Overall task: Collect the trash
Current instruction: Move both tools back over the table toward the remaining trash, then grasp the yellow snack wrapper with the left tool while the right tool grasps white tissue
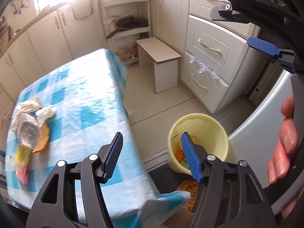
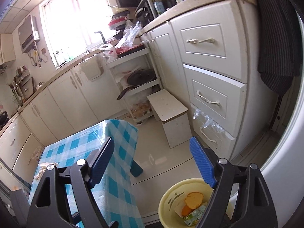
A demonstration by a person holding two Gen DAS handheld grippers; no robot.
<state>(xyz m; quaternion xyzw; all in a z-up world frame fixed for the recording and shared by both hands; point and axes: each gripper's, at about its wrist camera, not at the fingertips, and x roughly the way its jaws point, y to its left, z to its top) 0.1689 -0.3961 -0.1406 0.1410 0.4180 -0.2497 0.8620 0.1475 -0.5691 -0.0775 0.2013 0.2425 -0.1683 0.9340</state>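
Observation:
A pale yellow bin (image 1: pixel 197 142) stands on the floor right of the table; it holds orange peel (image 2: pixel 193 199) and a green carton (image 2: pixel 195 215). On the blue checked tablecloth (image 1: pixel 79 102) at the left lies trash: crumpled white tissue (image 1: pixel 45 112), a clear plastic wrapper (image 1: pixel 28 133), an orange peel (image 1: pixel 42 138) and a yellow-pink packet (image 1: pixel 21 157). My left gripper (image 1: pixel 152 155) is open and empty above the table's near corner. My right gripper (image 2: pixel 152 163) is open and empty above the bin (image 2: pixel 188 203); it also shows in the left wrist view (image 1: pixel 264 47).
White cabinets with drawers (image 1: pixel 207 49) stand on the right. A small white stool (image 1: pixel 159 62) and a shelf rack with a pan (image 1: pixel 131 23) stand behind the table. A white appliance (image 1: pixel 266 117) is beside the bin. Counter cabinets run along the left wall.

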